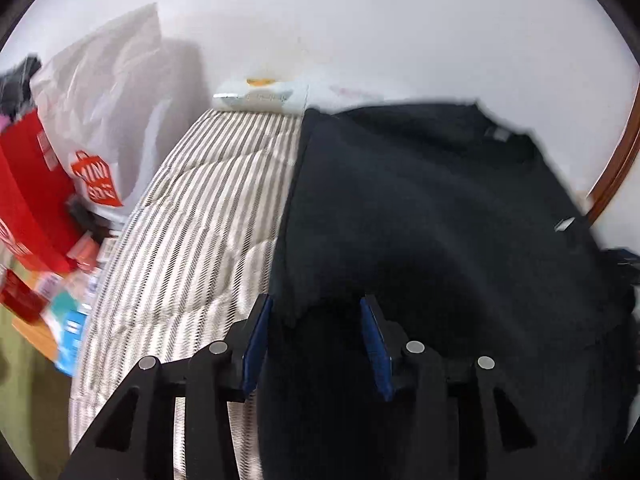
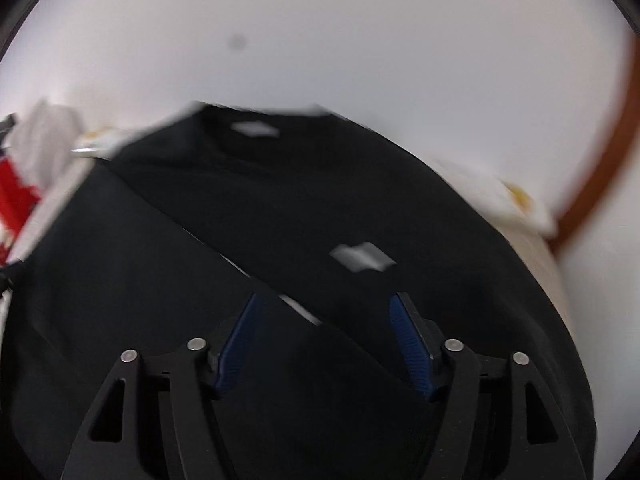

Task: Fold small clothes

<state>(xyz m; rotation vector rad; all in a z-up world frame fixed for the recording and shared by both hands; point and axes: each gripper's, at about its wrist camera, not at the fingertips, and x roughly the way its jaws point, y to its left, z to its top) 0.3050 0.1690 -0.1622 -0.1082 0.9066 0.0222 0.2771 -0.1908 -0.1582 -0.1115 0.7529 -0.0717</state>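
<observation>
A black garment (image 1: 420,200) lies spread on a striped bed cover (image 1: 200,220). Its lower left edge hangs between the blue pads of my left gripper (image 1: 316,302), which stand apart and do not press on the cloth. In the right wrist view the same black garment (image 2: 280,200) fills the frame, one side folded diagonally across the body. A white neck label (image 2: 254,129) and a white chest patch (image 2: 360,258) show on it. My right gripper (image 2: 326,296) hovers over the fold with its pads wide apart, holding nothing.
A white shopping bag (image 1: 104,92) and a red bag (image 1: 32,184) stand left of the bed with small boxes below them. A white pack (image 1: 260,96) lies at the bed's far edge. A brown wooden frame (image 1: 616,160) curves along the right. White wall behind.
</observation>
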